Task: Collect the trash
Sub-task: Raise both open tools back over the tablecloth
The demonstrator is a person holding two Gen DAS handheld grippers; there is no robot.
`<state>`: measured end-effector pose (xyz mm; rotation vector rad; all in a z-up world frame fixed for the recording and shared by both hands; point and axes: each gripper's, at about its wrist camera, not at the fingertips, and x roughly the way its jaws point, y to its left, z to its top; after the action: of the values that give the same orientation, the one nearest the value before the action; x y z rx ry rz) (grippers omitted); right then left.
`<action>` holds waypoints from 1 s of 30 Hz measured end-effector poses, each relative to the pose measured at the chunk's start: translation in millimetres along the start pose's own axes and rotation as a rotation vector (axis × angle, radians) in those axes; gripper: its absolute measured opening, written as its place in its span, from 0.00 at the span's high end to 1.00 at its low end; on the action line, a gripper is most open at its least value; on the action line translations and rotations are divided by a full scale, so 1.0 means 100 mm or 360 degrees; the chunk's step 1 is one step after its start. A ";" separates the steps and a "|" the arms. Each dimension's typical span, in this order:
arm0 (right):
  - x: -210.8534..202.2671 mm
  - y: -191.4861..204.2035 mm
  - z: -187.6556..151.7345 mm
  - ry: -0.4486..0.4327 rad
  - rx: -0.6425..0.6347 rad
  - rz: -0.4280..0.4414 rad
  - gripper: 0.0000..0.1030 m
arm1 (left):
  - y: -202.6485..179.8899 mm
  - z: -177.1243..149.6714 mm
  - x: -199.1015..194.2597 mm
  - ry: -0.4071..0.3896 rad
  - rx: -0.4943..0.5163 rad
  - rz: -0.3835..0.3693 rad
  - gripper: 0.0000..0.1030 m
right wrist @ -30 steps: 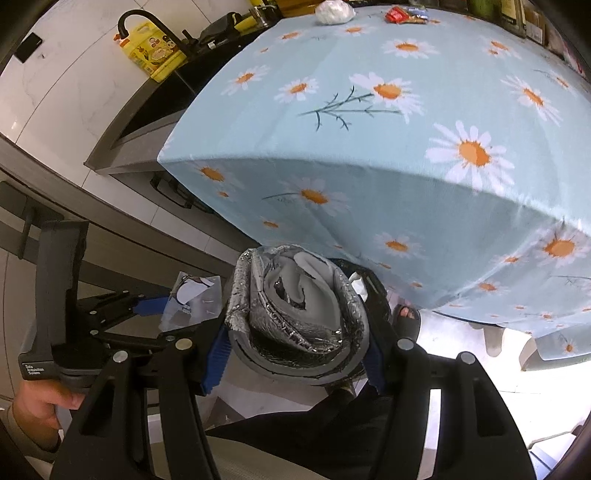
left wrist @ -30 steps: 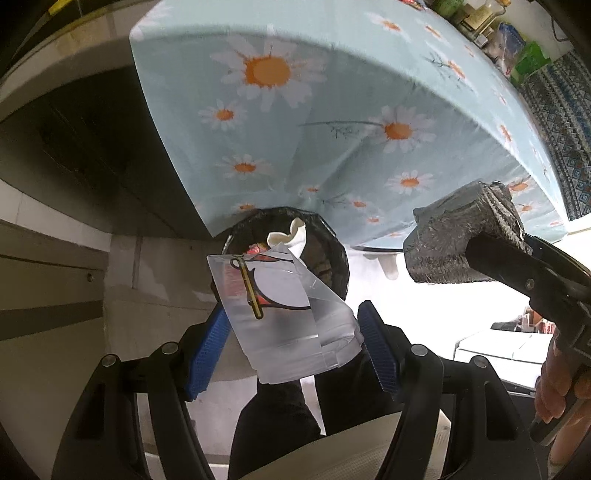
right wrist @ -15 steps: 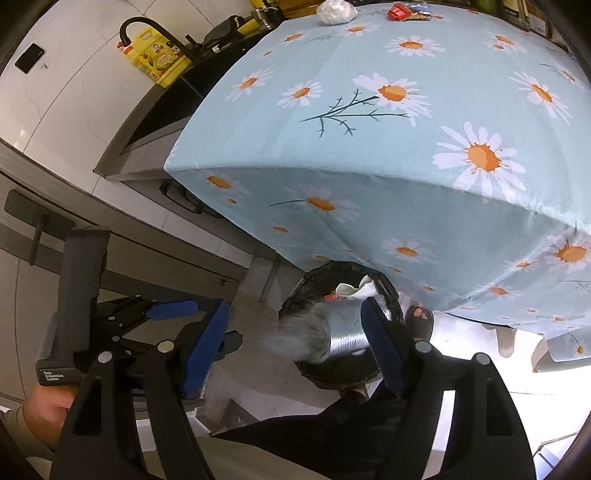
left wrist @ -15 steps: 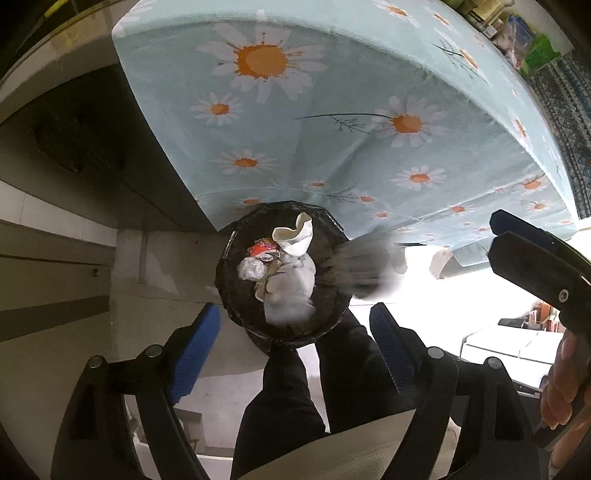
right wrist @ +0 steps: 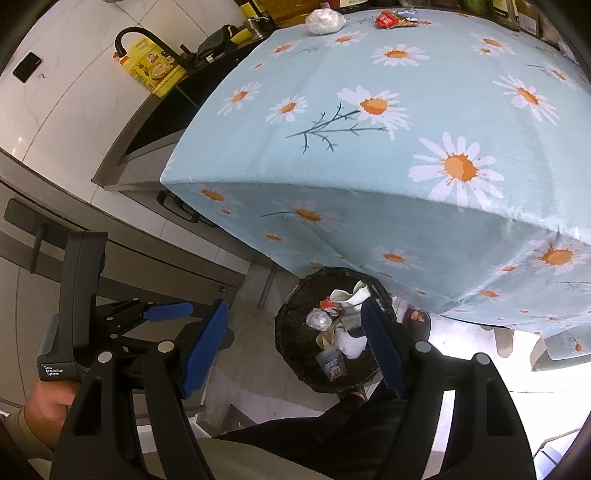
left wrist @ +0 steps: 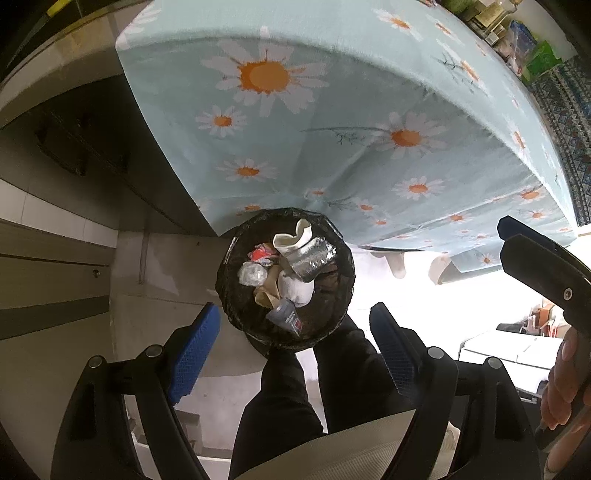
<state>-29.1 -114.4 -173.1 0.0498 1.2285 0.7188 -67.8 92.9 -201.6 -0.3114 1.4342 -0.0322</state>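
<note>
Both grippers, left (left wrist: 293, 349) and right (right wrist: 293, 345), gape wide and empty. One bin (left wrist: 229, 291) at centre frame holds trash; two pieces (right wrist: 325, 16) remain on the table (right wrist: 424, 122), upper frame.

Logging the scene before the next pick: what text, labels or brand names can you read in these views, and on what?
"Data Acquisition System": white print on the left gripper's black handle, seen from the right wrist.
Yellow oil bottle by the sink: pictures and print on its label, too small to read.
Clear packet in the trash bin: red-and-dark label, blurred.
Red wrapper on the table: unreadable.
</note>
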 end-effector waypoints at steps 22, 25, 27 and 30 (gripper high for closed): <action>-0.67 0.13 0.25 -0.0289 -0.0042 -0.0093 0.29 | -0.19 0.25 -0.76 -0.0318 0.0104 -0.0042 0.22; -0.77 0.13 0.30 -0.0329 -0.0048 -0.0114 0.28 | -0.23 0.30 -0.86 -0.0356 0.0128 -0.0049 0.22; -0.82 0.12 0.33 -0.0351 -0.0051 -0.0127 0.27 | -0.27 0.35 -0.93 -0.0384 0.0146 -0.0052 0.22; -0.90 0.09 0.41 -0.0394 -0.0052 -0.0144 0.26 | -0.30 0.42 -1.00 -0.0422 0.0166 -0.0056 0.22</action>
<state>-11.1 -141.1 -79.3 0.0540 0.9764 0.6333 -36.1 93.2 -93.1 -0.2451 1.1595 -0.0911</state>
